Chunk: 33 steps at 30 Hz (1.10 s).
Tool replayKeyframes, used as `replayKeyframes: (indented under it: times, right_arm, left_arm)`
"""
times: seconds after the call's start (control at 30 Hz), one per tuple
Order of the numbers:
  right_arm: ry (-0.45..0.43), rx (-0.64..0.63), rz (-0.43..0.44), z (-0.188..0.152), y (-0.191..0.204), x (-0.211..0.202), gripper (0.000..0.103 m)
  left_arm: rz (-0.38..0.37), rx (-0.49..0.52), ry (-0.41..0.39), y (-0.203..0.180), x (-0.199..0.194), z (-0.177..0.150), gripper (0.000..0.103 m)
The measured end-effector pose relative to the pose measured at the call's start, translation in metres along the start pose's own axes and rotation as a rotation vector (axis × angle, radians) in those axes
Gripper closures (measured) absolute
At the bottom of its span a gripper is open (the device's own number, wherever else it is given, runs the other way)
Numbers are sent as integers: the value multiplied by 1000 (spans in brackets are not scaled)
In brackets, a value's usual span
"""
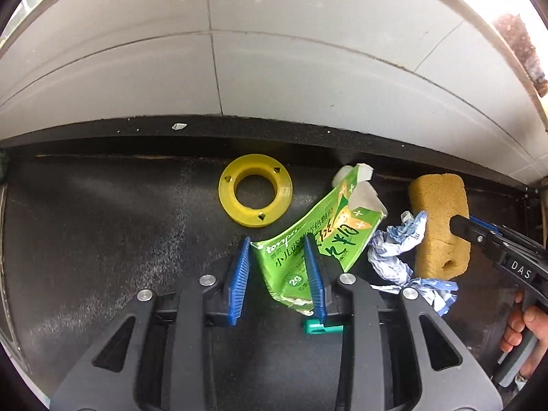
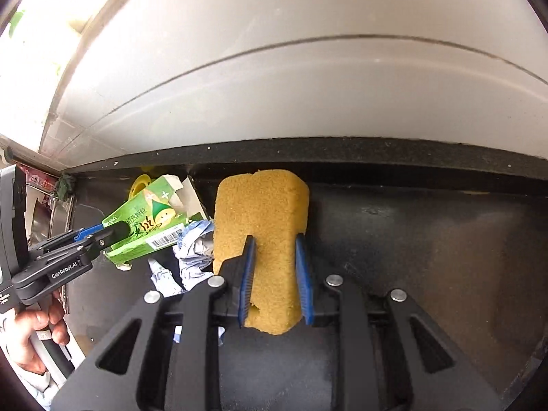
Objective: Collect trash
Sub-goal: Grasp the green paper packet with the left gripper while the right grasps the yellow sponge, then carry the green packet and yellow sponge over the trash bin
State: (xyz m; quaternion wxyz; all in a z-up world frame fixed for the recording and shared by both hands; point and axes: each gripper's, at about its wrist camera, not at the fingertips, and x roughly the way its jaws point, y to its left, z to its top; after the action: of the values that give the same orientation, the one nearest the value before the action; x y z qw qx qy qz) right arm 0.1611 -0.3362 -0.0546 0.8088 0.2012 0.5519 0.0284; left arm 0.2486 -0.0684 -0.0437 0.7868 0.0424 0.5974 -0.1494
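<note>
A crushed green carton [image 1: 318, 236] lies on the black counter [image 1: 102, 226]. My left gripper [image 1: 277, 245] is open, its jaws on either side of the carton's near end. The carton also shows in the right wrist view [image 2: 147, 229]. A yellow-brown sponge [image 2: 262, 239] lies to the right. My right gripper [image 2: 274, 243] has its blue pads against both sides of the sponge, shut on it. The sponge also shows in the left wrist view [image 1: 440, 226]. Crumpled blue-white paper [image 1: 397, 253] lies between carton and sponge.
A yellow plastic ring [image 1: 255, 195] sits behind the carton near the black back ledge [image 1: 274, 137]. A white tiled wall [image 1: 274, 51] rises behind. A metal sink [image 2: 51, 212] shows at the far left of the right wrist view.
</note>
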Motion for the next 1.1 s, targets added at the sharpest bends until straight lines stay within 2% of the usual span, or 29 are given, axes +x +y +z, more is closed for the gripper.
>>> replayKeyframes:
  times: [0.13, 0.23, 0.4, 0.5, 0.6, 0.77, 0.93, 1.1]
  right_arm:
    - [-61, 15, -13, -11, -6, -34, 80]
    - [-99, 13, -22, -29, -11, -64, 80]
    - [-149, 9, -18, -48, -9, -91, 80]
    - [-163, -6, -16, -53, -1, -103, 80]
    - [-163, -45, -3, -60, 13, -109, 80]
    - [-129, -150, 26, -74, 65, -95, 80]
    - [-65, -294, 71, -95, 134, -69, 80]
    - [17, -432, 135, -120, 214, -36, 80]
  left_arm:
    - [6, -25, -41, 0, -31, -16, 80]
    - [6, -49, -80, 0, -56, -29, 81]
    - [10, -109, -141, 14, -94, -51, 81]
    - [17, -145, -179, 9, -116, -63, 81]
    - [31, -189, -211, 35, -137, -81, 81]
    - [92, -298, -211, 86, -166, -130, 81]
    - [239, -414, -208, 147, -201, -204, 81]
    - [319, -595, -224, 204, -242, -290, 81]
